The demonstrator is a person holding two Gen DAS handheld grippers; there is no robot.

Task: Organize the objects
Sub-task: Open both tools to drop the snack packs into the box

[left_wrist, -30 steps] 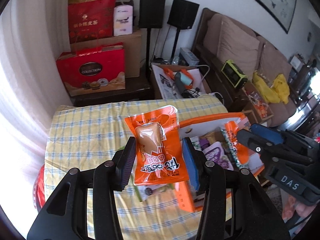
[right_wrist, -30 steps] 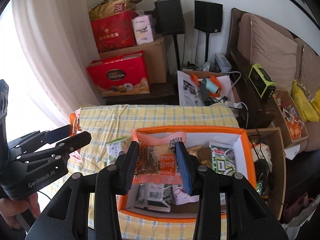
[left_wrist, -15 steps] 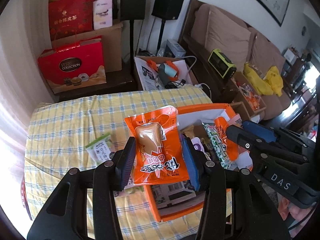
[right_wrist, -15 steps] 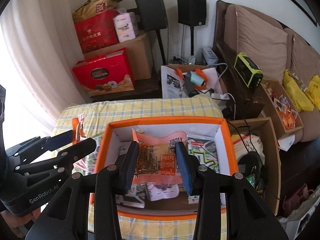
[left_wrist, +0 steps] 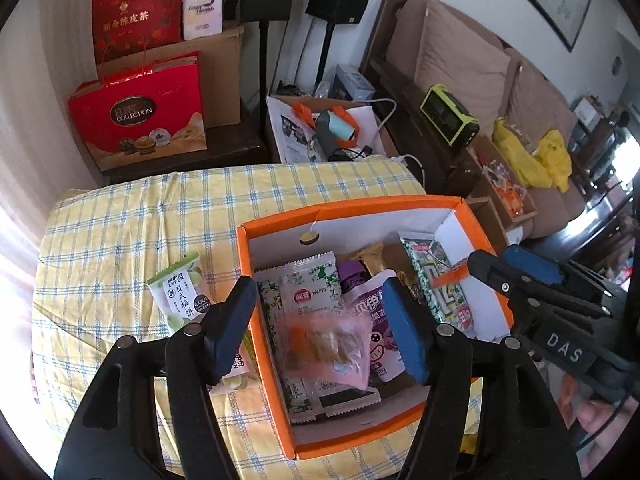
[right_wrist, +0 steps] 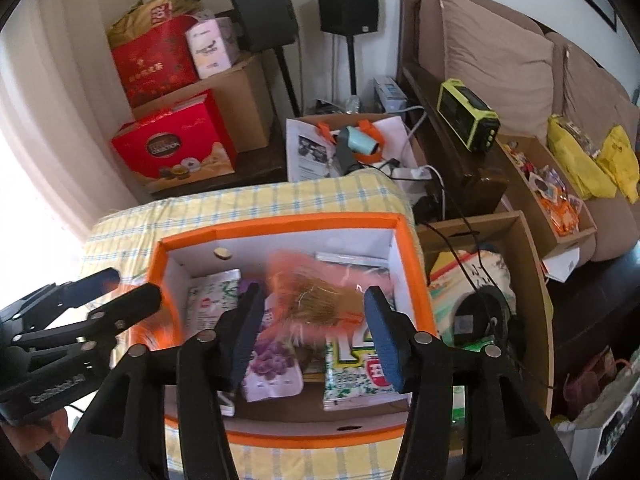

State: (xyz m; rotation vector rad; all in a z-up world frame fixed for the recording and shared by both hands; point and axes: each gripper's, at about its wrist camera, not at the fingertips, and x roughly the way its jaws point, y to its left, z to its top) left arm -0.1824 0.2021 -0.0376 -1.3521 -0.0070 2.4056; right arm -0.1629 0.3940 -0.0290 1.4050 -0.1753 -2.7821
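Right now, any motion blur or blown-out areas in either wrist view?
Left wrist: the pink-orange snack packet between the open left gripper is smeared; window glare whitens the left edge. Right wrist: the orange packet at the open right gripper is streaked; the orange cardboard box stays sharp.

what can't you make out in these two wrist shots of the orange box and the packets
- Left wrist view: the packet between the left gripper jaws is a motion-blurred pink smear; its print is unreadable.
- Right wrist view: the orange packet is blurred too.
- The green snack packet outside the orange box: its lower end is hidden behind a jaw.
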